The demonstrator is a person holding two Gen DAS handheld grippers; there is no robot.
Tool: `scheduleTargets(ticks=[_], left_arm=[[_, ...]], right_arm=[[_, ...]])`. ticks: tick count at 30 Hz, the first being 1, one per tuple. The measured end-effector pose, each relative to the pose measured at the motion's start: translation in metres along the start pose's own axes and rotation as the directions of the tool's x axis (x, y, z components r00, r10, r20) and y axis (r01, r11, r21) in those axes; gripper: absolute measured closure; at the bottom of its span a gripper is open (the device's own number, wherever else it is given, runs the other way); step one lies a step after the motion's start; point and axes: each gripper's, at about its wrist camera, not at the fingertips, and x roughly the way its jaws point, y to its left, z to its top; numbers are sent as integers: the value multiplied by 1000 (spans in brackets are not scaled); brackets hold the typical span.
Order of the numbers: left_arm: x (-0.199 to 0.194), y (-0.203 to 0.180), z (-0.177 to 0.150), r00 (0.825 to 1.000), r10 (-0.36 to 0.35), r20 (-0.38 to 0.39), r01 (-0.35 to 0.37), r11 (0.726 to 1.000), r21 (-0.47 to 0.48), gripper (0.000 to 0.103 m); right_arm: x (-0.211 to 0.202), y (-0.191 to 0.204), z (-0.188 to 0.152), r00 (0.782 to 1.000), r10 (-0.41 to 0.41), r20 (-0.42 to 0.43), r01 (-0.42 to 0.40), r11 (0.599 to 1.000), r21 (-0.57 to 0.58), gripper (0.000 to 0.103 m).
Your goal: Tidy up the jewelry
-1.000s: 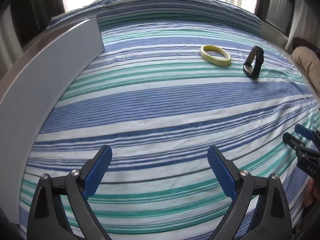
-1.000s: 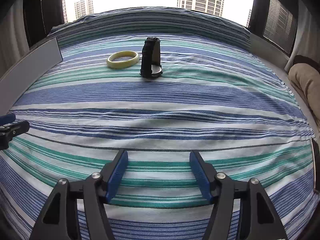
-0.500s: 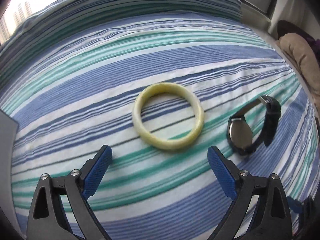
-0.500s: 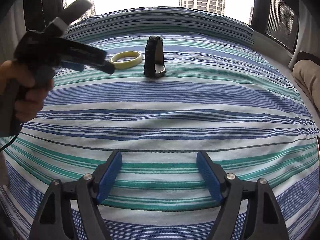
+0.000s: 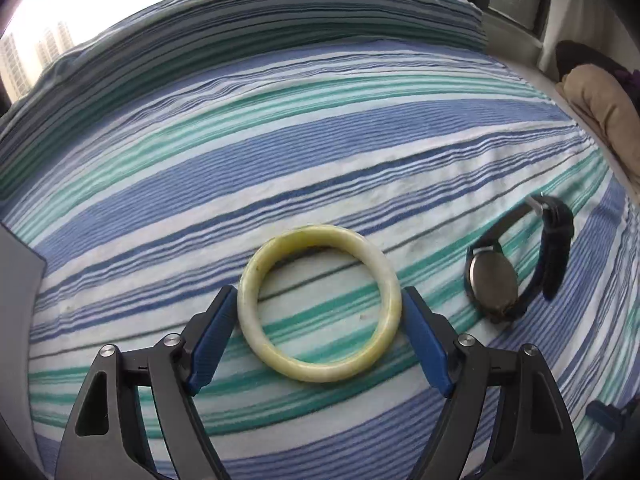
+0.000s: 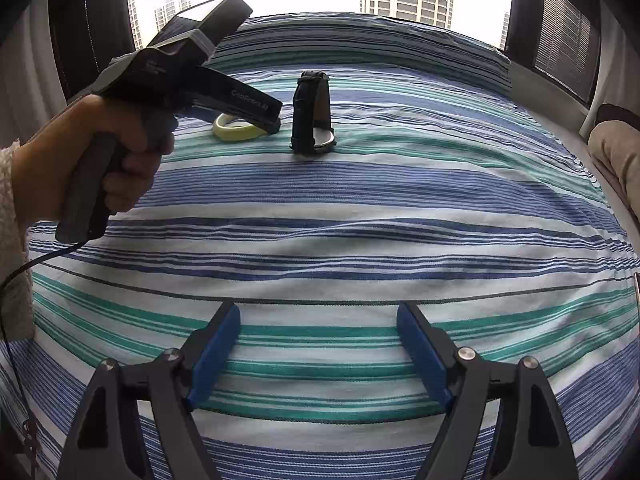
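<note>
A pale yellow-green bangle (image 5: pixel 316 374) lies flat on the striped bedspread (image 5: pixel 320 152). My left gripper (image 5: pixel 318 300) straddles it; its jaws are closing and the blue pads (image 5: pixel 212 336) rest against the rim on both sides. A black wristwatch (image 5: pixel 492 286) stands on its edge just right of the bangle. From the right wrist view, a hand (image 6: pixel 100 148) holds the left gripper (image 6: pixel 244 122) down over the bangle (image 6: pixel 234 132), with the watch (image 6: pixel 312 120) beside it. My right gripper (image 6: pixel 318 336) hovers over bare bedspread near the front, its jaws opening with nothing between them.
A grey panel (image 5: pixel 20 280) borders the bed on the left. A beige pillow (image 5: pixel 608 112) lies by the window ledge on the right. The left gripper's black cable (image 6: pixel 24 268) hangs at the left. Open striped bedspread (image 6: pixel 360 208) separates the two grippers.
The left gripper swept across the bed to the bangle, came down around it, and its jaws narrowed onto the rim. The right gripper stayed put while its jaws widened.
</note>
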Motion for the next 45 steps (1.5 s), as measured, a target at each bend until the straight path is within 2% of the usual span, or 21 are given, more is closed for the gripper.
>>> scheduleTargets(ticks=[4, 11, 13, 14, 16, 18, 20, 24, 27, 28, 29, 30, 32, 34, 35, 38, 39, 40, 41, 42, 45], left_arm=[[-27, 14, -47, 1000, 21, -19, -21, 1000, -16, 21], [-96, 66, -152, 995, 78, -65, -86, 987, -132, 21], [-108, 76, -172, 993, 102, -57, -110, 980, -164, 20], [-112, 81, -179, 993, 110, -49, -117, 977, -179, 18], [-115, 90, -191, 991, 127, -42, -133, 969, -206, 8], [-116, 94, -197, 991, 130, -23, -132, 964, -230, 3], [-117, 94, -200, 989, 150, -3, -147, 964, -223, 0], [-113, 92, -194, 987, 160, 32, -148, 959, -242, 0], [-113, 92, -194, 987, 158, 36, -145, 959, -245, 0], [-113, 92, -195, 987, 158, 37, -144, 959, -245, 0], [-112, 91, -194, 987, 157, 38, -143, 959, -245, 0], [-113, 92, -194, 987, 155, 39, -141, 959, -244, 0], [-112, 92, -195, 988, 152, 40, -137, 960, -244, 0], [-112, 92, -194, 988, 152, 41, -137, 960, -244, 0], [-112, 92, -194, 988, 152, 40, -137, 960, -244, 0], [-112, 92, -194, 988, 152, 40, -138, 960, -244, 0], [-112, 93, -194, 988, 152, 40, -138, 960, -244, 0], [-112, 93, -194, 988, 152, 40, -138, 960, -244, 0], [-112, 93, -194, 988, 152, 40, -137, 960, -244, 0], [-112, 93, -194, 988, 152, 40, -137, 960, -244, 0], [-111, 93, -194, 988, 152, 40, -138, 960, -244, 0]], right_arm=[[0, 0, 0, 1000, 0, 0, 0, 1000, 0, 20], [0, 2, 1, 1000, -5, -1, 5, 1000, -4, 20], [2, 3, 5, 999, -11, -41, 11, 1000, -2, 20], [4, 3, 12, 996, -9, -92, 9, 1000, 5, 20], [6, 2, 31, 984, 64, -165, -58, 997, 44, 20], [-1, 1, 57, 986, 99, -137, -88, 993, 85, 20], [1, 3, 86, 991, 57, -118, -48, 996, 77, 20], [39, 8, 132, 991, 45, -122, -34, 995, 91, 20], [67, 8, 146, 995, 21, -93, -10, 993, 120, 22], [71, 8, 148, 997, 19, -70, -11, 993, 121, 35], [75, 7, 150, 998, 8, -61, -1, 993, 121, 72], [76, 5, 150, 999, 9, -54, -2, 990, 138, 86], [71, 0, 148, 996, 86, -31, -79, 977, 199, 86], [58, -1, 142, 975, 221, -10, -212, 946, 246, 86], [50, -2, 138, 954, 301, 3, -291, 918, 269, 86], [42, -9, 121, 850, 526, 14, -491, 783, 381, 86], [44, -12, 113, 823, 568, 4, -518, 748, 415, 86], [49, -16, 105, 807, 591, -10, -526, 726, 444, 86], [55, -21, 96, 807, 590, -27, -513, 722, 465, 86], [60, -26, 87, 819, 571, -47, -483, 732, 480, 86], [62, -52, 66, 873, 485, -52, -389, 757, 526, 77]])
